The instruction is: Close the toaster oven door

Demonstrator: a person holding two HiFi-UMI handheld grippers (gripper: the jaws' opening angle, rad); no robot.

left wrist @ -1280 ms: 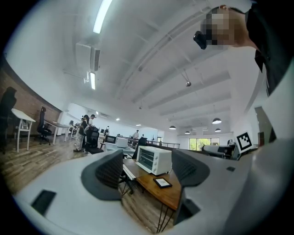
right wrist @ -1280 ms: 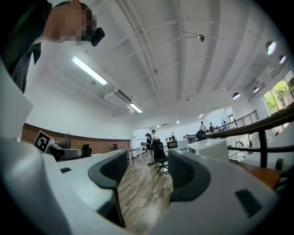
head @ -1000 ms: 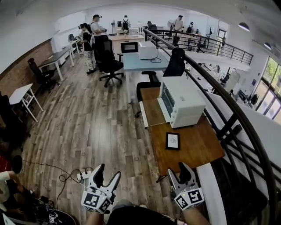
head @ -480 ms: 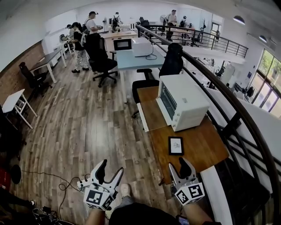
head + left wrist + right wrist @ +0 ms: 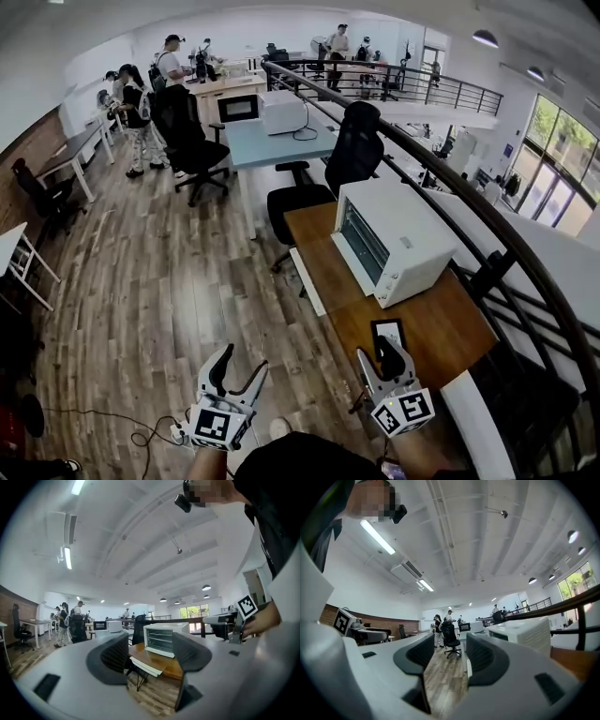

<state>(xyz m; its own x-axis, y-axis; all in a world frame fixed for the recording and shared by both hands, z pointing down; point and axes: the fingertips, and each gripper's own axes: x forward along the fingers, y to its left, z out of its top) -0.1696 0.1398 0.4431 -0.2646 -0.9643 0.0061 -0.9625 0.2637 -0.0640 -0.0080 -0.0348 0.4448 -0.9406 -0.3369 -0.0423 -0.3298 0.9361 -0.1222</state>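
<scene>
Left gripper (image 5: 241,364), right gripper (image 5: 380,354), both empty, jaws closing, oven (image 5: 394,239) far, door (image 5: 309,281) down, left gripper view shows racks, right gripper view its side.

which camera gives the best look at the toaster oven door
The head view: the toaster oven door lies open and flat in front of the toaster oven, seen from above. The left gripper view shows the door small and nearly edge-on. The right gripper view shows mainly the oven's body.

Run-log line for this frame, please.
phase: pre-contact | toaster oven door: open, folded down flat | left hand-held gripper: empty, jaws closing | right hand-held gripper: empty, jaws closing | contact: none
</scene>
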